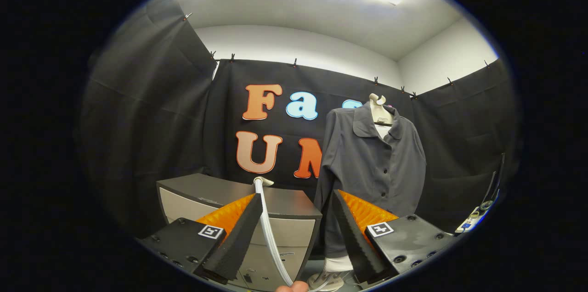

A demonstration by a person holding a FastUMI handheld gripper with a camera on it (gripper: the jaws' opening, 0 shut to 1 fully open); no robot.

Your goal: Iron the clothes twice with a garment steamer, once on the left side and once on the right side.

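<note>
between my gripper's (296, 218) two fingers, which stand spread wide with nothing pinched, a white hose (271, 237) runs from beside the left finger up to a pale nozzle end (262, 181) lying on the grey cabinet (285, 202) just ahead. beyond the right finger hangs the dark grey shirt (372, 168), buttoned on a pale mannequin stand (379, 108), beside the cabinet, against the black cloth wall.

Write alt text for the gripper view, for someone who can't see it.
The open gripper holds nothing; a white hose runs up between its fingers toward a grey cabinet. Beyond them, a dark grey button-up shirt hangs on a pale mannequin stand.
</note>
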